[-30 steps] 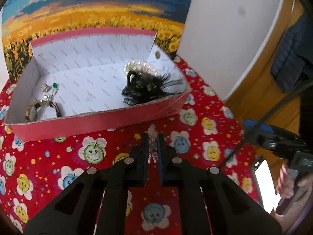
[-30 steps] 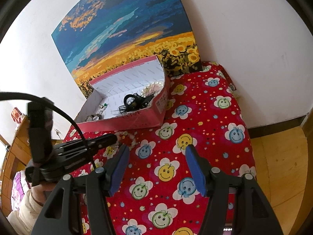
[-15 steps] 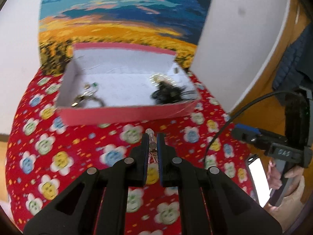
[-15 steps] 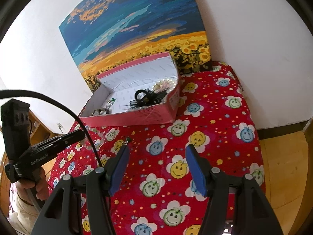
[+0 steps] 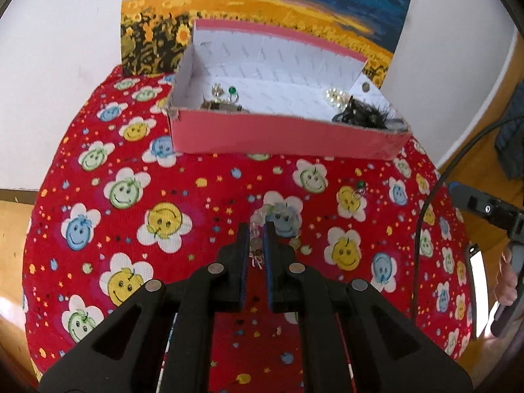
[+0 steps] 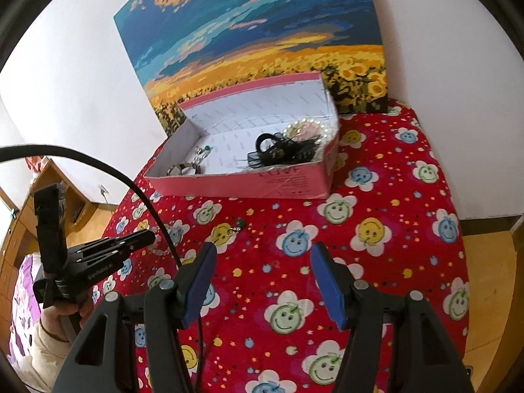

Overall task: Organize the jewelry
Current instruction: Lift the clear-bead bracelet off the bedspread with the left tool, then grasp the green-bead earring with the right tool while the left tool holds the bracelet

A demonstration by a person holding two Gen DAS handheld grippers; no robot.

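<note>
From the left wrist, the black left gripper (image 5: 256,229) hangs over the round table covered in a red cloth printed with smiling flowers (image 5: 98,262), its blue-padded fingers (image 5: 244,245) pressed nearly together and pinching a small pale, clear-beaded piece of jewelry (image 5: 258,221) whose top pokes out past the tips. Ahead, at the table's far edge against the sunflower-field painting (image 5: 262,9), sits the open pink cardboard box with a white lining (image 5: 285,134). In its left end lie a green-stoned earring (image 5: 232,91) and a metal bracelet (image 5: 222,106); in its right end lie a pearl ornament (image 5: 337,96) and a black feathery hair accessory (image 5: 370,116). A second small green-beaded earring (image 5: 359,187) lies loose on the cloth, between the box and the table's right edge. From the right wrist, the right gripper (image 6: 262,252) hovers over the cloth with its blue-padded fingers (image 6: 199,278) spread wide and nothing between them. The loose green-beaded earring rests on the cloth just beyond the left fingertip, in front of the box's near wall. At the table's left edge a person's hand (image 6: 65,311) holds the handle of the left gripper, whose tips are pressed together; what they pinch is too blurred to make out here.
</note>
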